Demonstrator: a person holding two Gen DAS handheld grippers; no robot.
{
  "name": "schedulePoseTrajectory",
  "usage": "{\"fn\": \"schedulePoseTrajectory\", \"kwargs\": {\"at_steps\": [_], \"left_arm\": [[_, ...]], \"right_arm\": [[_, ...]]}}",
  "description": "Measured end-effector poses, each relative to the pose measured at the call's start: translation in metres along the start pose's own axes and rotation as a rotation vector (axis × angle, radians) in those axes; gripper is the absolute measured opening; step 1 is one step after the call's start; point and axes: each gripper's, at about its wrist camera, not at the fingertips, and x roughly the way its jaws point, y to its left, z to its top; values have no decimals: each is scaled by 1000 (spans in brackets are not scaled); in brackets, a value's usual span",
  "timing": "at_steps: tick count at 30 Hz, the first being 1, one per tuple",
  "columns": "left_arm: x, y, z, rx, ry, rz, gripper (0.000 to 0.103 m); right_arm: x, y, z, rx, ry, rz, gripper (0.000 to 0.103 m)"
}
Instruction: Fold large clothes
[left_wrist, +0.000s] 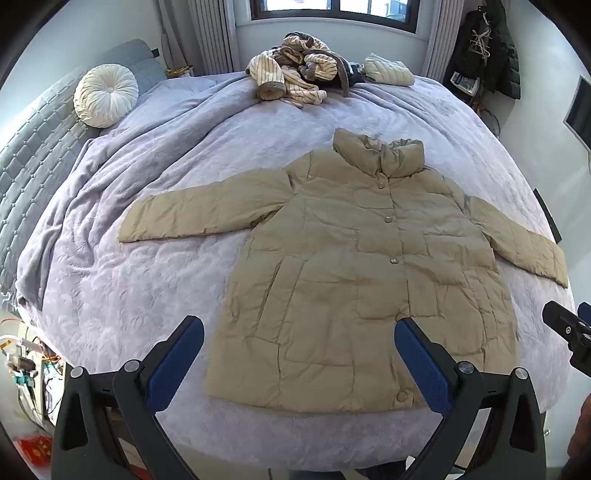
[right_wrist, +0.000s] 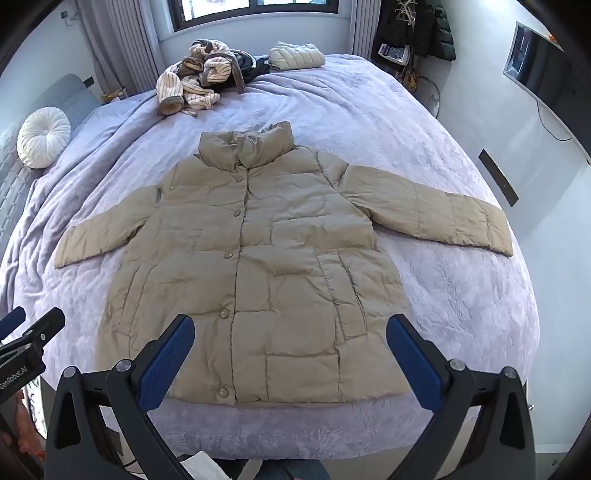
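A beige padded jacket lies flat and face up on the lilac bed cover, buttoned, collar at the far end, both sleeves spread out sideways. My left gripper hovers above the hem, wide open, nothing between its blue pads. My right gripper hangs over the hem too, equally open and empty. In the left wrist view the right gripper's tip shows at the right edge. At the left edge of the right wrist view I see the left gripper's tip.
A heap of striped and dark clothes and a folded pale quilted garment lie at the bed's far end. A round white cushion rests by the grey headboard. Coats hang at the back right.
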Motion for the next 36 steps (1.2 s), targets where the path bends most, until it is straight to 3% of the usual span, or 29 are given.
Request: {"fn": "schedulePoseTrajectory", "kwargs": {"at_steps": [36], "left_arm": [[7, 8, -1, 1, -7, 4, 103]], "right_arm": [[1, -3, 1, -1, -2, -1, 103]]}}
